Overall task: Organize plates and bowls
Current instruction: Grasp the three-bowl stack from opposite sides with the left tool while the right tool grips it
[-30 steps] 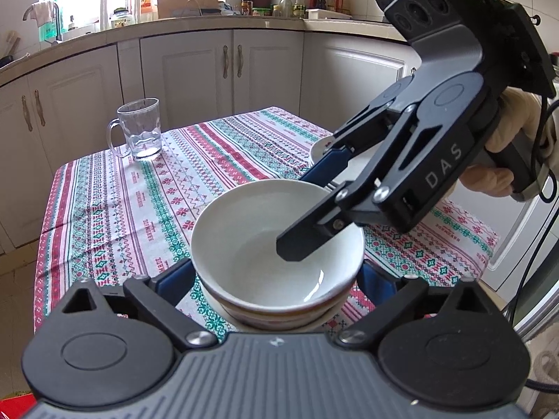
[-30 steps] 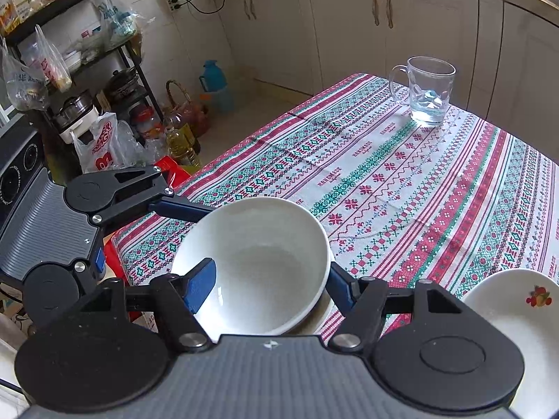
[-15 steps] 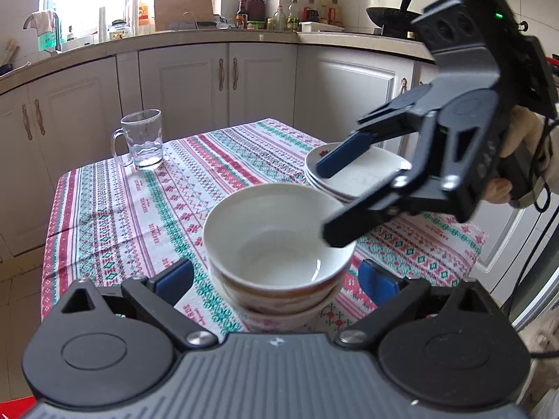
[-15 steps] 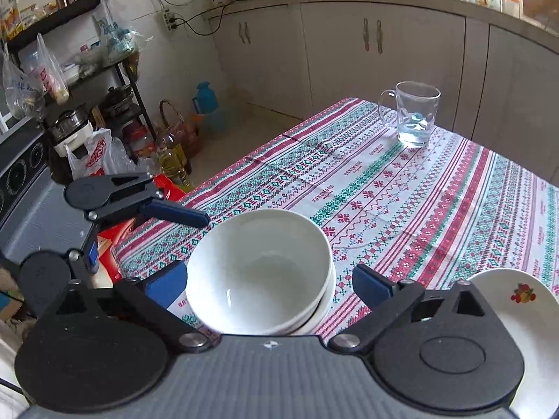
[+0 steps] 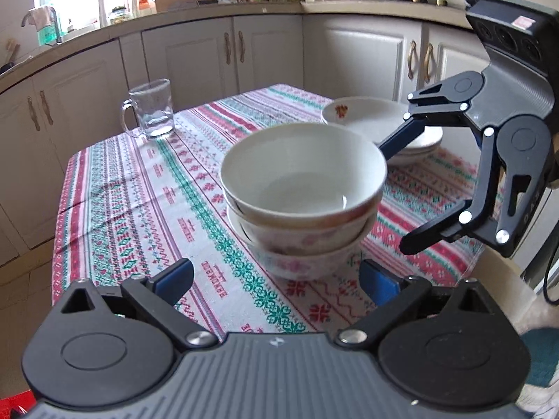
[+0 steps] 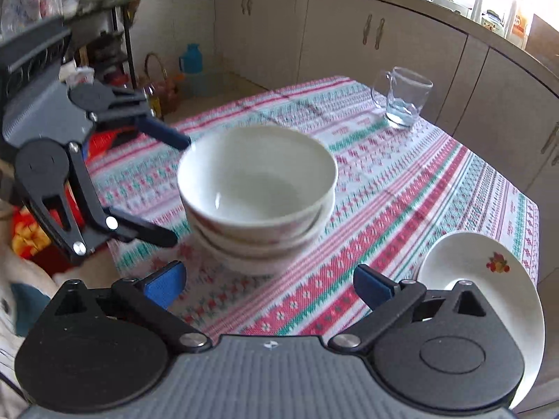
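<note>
A stack of three white bowls (image 5: 300, 202) stands near the front edge of the patterned tablecloth (image 5: 146, 188); it also shows in the right wrist view (image 6: 258, 195). A stack of white plates (image 5: 380, 122) with a fruit print sits behind it, also in the right wrist view (image 6: 489, 279). My left gripper (image 5: 276, 279) is open and empty, just short of the bowls. My right gripper (image 6: 269, 282) is open and empty, off the bowls' other side; it shows in the left wrist view (image 5: 394, 195).
A glass mug (image 5: 152, 111) with a little water stands at the table's far corner. White kitchen cabinets (image 5: 216, 56) run behind the table. A shelf rack with bags and pots (image 6: 87, 35) and floor clutter lie beyond the left gripper.
Both grippers have drawn back from the bowl stack. The right gripper's finger has left the top bowl and moved right. All three stacked bowls now show.
</note>
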`<state>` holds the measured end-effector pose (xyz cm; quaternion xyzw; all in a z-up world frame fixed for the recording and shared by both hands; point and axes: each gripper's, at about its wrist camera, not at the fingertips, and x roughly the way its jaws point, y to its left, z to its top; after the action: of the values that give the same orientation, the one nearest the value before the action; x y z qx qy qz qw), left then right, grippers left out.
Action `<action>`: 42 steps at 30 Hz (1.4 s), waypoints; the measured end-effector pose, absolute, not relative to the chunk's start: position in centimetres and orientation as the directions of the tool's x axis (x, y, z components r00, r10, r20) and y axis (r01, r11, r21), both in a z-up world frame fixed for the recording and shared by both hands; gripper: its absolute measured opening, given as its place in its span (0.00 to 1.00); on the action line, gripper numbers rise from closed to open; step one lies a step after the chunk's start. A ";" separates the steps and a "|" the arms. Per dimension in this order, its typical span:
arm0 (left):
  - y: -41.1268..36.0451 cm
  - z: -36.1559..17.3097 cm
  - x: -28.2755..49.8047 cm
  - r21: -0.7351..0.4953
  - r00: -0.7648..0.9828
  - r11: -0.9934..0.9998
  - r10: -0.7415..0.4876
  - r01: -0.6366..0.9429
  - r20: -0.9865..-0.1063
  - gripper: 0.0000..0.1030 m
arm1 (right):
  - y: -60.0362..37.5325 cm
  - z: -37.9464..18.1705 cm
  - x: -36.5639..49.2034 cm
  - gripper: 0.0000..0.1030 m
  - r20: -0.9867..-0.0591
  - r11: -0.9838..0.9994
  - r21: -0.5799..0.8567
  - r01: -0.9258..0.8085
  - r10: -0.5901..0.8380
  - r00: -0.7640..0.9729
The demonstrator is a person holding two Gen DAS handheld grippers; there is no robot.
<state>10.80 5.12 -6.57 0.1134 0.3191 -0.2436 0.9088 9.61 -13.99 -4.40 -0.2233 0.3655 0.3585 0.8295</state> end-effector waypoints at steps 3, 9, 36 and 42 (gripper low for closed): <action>4.9 -7.2 11.4 0.062 0.669 0.850 -0.365 0.524 -0.647 0.97 | -14.1 -5.2 9.9 1.00 -0.769 0.650 -0.108 -0.752 0.425 0.478; 4.8 -7.8 12.1 0.062 0.647 0.831 -0.381 0.553 -0.661 0.97 | -13.9 -5.9 11.2 1.00 -0.774 0.651 -0.105 -0.751 0.421 0.473; 5.4 -7.6 16.3 0.042 0.430 0.569 -0.569 0.821 -0.701 0.95 | -12.1 -6.2 14.4 0.95 -0.816 0.462 -0.045 -0.886 0.495 0.299; 5.7 -7.6 17.1 0.015 0.379 0.525 -0.594 0.851 -0.710 0.95 | -11.7 -5.9 14.5 0.89 -0.826 0.418 -0.044 -0.907 0.496 0.268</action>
<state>17.10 5.66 -7.60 0.1935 0.3322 -0.4472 0.8076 14.54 -11.68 -5.94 -0.2684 0.3834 0.4680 0.7496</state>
